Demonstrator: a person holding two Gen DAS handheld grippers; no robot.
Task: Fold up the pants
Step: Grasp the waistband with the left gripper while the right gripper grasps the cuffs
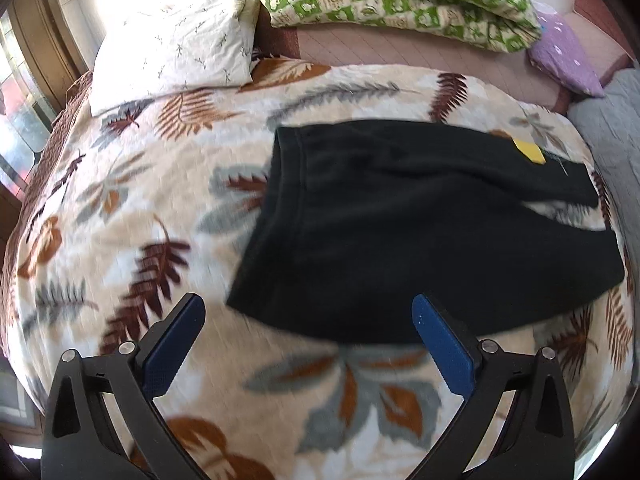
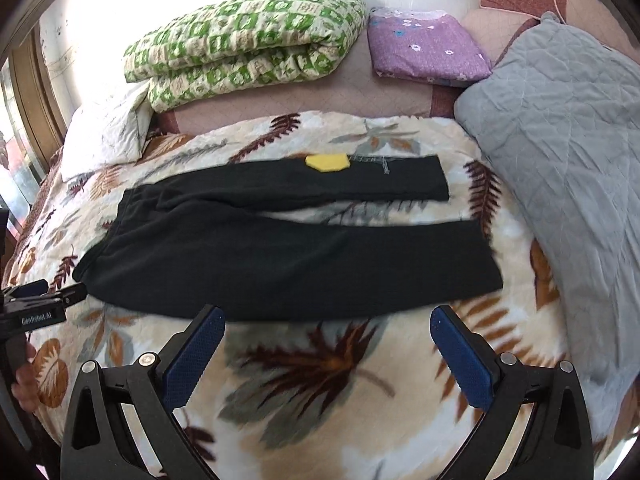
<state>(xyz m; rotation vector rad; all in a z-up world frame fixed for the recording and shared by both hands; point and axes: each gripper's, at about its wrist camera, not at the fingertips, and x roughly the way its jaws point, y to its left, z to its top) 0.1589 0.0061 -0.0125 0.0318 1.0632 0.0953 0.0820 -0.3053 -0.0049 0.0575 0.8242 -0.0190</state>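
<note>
Black pants (image 2: 280,248) lie flat across the leaf-print blanket (image 2: 320,380) on the bed, waistband to the left and the two legs reaching right with a slit of blanket between them. The right gripper (image 2: 326,354) hovers over the blanket just short of the near leg, jaws wide and holding nothing. The left gripper (image 1: 308,344) hangs low by the waistband corner, jaws likewise wide and empty.
</note>
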